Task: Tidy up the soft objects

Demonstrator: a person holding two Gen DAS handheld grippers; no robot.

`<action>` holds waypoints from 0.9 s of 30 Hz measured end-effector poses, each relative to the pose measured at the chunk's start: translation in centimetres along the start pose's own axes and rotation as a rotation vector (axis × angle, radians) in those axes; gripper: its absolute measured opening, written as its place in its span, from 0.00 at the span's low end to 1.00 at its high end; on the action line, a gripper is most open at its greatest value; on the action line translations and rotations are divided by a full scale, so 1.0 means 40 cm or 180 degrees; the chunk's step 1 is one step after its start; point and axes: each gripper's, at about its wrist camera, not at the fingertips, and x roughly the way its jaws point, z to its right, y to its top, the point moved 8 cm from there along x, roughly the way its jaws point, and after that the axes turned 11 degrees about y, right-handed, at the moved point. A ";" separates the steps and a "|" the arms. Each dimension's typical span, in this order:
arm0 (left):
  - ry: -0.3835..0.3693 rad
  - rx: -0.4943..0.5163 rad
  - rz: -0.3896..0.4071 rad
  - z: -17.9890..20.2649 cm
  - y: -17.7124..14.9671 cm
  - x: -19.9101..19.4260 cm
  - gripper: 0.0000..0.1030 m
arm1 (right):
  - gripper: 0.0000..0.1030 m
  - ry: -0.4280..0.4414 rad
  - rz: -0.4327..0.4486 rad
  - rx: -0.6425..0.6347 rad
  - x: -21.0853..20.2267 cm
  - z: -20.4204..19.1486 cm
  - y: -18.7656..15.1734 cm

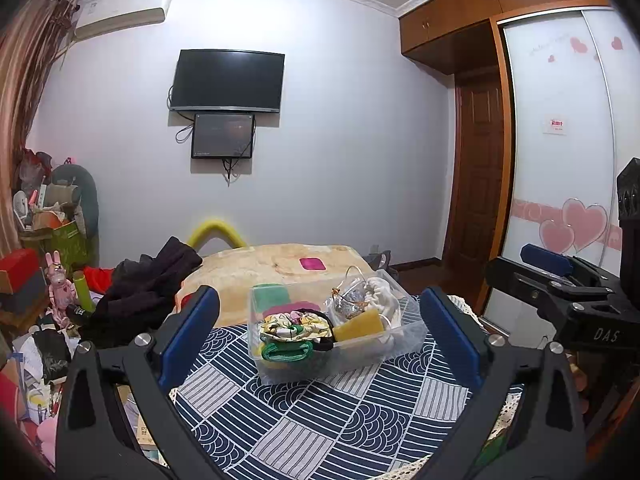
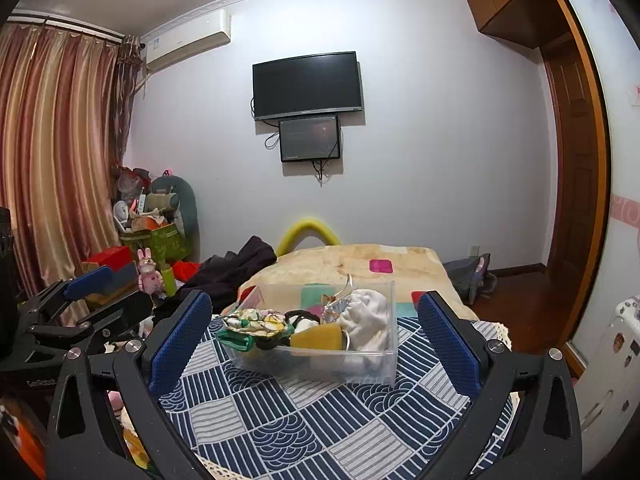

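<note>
Currently I am holding both tools level and back from the work: left gripper (image 1: 320, 332) with its blue pads spread wide and gripping nothing, right gripper (image 2: 316, 334) likewise spread and empty, each framing the clear plastic bin (image 1: 404, 342) so I can see its contents before reaching. Item: bin, sitting on the blue-and-white patterned cloth (image 1: 320, 424) covering the counter, near its far edge. Contents, all soft and heaped together: floral fabric bundle (image 1: 294, 325) at front left, green strap (image 1: 286, 353) hanging over the rim, yellow sponge (image 1: 359, 325) propped at centre, white cloth (image 1: 386, 298) bunched at the right. I judge the collecting nearly complete, since nothing loose is lying on the cloth.
</note>
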 end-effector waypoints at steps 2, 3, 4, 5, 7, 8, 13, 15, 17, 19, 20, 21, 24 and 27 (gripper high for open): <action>-0.0017 -0.0002 -0.0001 0.001 0.002 -0.002 0.99 | 1.00 0.0000 -0.0005 0.0000 -0.001 -0.001 0.000; -0.0018 0.0000 0.0001 0.001 0.003 -0.002 0.99 | 1.00 0.0000 -0.0007 0.0001 -0.002 -0.002 0.000; -0.0013 0.0004 0.0004 0.001 0.003 -0.002 0.99 | 1.00 0.0002 -0.0008 0.0003 -0.004 -0.003 0.001; -0.0010 0.0009 0.0006 0.002 0.003 -0.002 0.99 | 1.00 0.0003 -0.0007 0.0003 -0.002 -0.002 0.000; -0.0009 0.0010 0.0005 0.002 0.003 -0.002 0.99 | 1.00 0.0000 -0.0007 0.0004 -0.002 -0.002 0.000; -0.0015 0.0010 0.0004 0.002 0.003 -0.002 0.99 | 1.00 0.0002 -0.0007 0.0002 -0.002 -0.002 0.000; -0.0030 0.0010 0.0012 0.001 0.004 -0.005 0.99 | 1.00 0.0000 -0.0010 0.0003 -0.002 -0.004 0.000; -0.0041 0.0005 0.0009 0.000 0.004 -0.006 0.99 | 1.00 0.0008 -0.0011 0.0005 -0.001 -0.004 0.000; -0.0042 -0.0014 -0.0002 -0.001 0.004 -0.005 0.99 | 1.00 0.0008 -0.0014 0.0005 -0.002 -0.006 -0.001; -0.0060 -0.0013 -0.0024 0.000 0.003 -0.004 0.99 | 1.00 0.0010 -0.0014 0.0004 -0.001 -0.006 -0.001; -0.0066 -0.0016 -0.0036 -0.002 0.002 -0.002 0.99 | 1.00 0.0008 -0.0014 0.0005 -0.001 -0.006 -0.001; -0.0063 -0.0020 -0.0040 -0.001 0.001 -0.001 0.99 | 1.00 0.0008 -0.0014 0.0007 -0.002 -0.007 0.000; -0.0070 -0.0030 -0.0066 -0.002 -0.001 0.004 0.99 | 1.00 0.0013 -0.0017 0.0010 -0.001 -0.008 -0.003; -0.0098 -0.0021 -0.0085 0.001 -0.005 0.007 0.99 | 1.00 0.0017 -0.0022 0.0014 -0.003 -0.011 -0.005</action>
